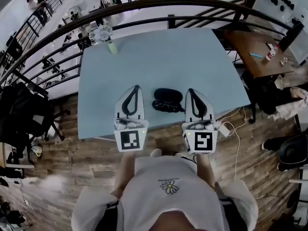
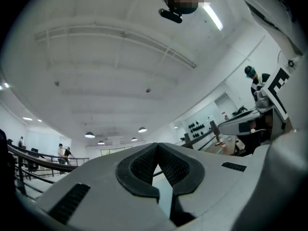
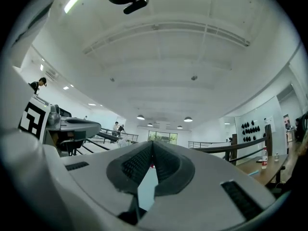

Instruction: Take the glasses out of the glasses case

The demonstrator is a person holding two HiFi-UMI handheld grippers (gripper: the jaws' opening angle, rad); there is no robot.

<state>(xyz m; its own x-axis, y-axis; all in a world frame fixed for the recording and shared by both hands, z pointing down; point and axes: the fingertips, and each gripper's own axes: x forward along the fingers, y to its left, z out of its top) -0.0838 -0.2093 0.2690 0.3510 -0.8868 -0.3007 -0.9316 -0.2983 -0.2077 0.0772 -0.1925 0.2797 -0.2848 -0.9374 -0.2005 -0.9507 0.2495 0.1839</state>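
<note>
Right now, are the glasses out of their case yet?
Probably not. The glasses lie at the near edge of the black glasses case on the blue table, seemingly in its open half. Nothing is in hand: left gripper and right gripper flank it, both shut, empty. Lifting the glasses out seems left.

Two tongs show: left tongs (image 1: 137, 87) and right tongs (image 1: 190, 90). One blue counter (image 1: 159, 61) carries one black case (image 1: 169, 95), one pair of glasses (image 1: 165, 105), one pale bunch (image 1: 100, 33), perhaps flowers, and one small green item (image 1: 112, 47). One wooden table (image 1: 250, 52) stands right.
</note>
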